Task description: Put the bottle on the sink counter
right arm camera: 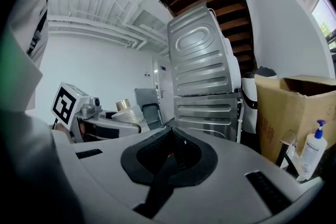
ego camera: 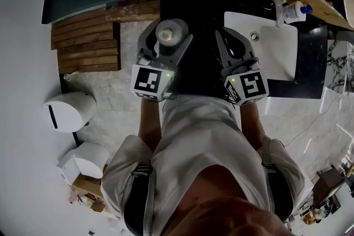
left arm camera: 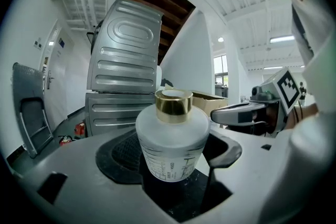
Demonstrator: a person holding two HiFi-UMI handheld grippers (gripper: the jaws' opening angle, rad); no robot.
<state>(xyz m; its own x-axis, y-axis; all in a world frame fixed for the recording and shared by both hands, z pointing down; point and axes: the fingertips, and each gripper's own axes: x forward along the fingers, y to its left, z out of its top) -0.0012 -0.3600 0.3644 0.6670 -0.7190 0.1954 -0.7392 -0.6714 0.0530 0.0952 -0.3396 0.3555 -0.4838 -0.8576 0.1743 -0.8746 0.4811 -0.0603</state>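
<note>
- Head view: the left claw, grey moulded plastic with a black-and-white marker cube at its back, is clamped round a squat round bottle seen from above as a pale disc.
- The bottle is in the air, to the left of the counter's left edge and not resting on the counter.
- The right claw is beside the left one, its jaws pressed together into a narrow point that reaches over the white basin's near-left corner.
- The white, square, smooth basin is set in a dark glossy counter. A white pump bottle with a blue top stands at the basin's far edge.
- Rough slatted boards lie on the mottled stone floor to the left.
- Left gripper view: the bottle is frosted white glass, wide at the shoulder and narrowing downward, with fine printed lines low on its body and a shiny gold cylinder cap.
- It stands upright between the black textured pads, which grip its lower body on both sides, so the jaws are spread only by the bottle's width.
- Ribbed sheet-metal panels rise behind it, and the right claw shows at the right.
- Right gripper view: the black pads of the right claw meet along one seam, with nothing between them.
- To the left is the left claw with the gold-capped bottle in it. On the right are a brown cardboard box and the pump bottle.
</note>
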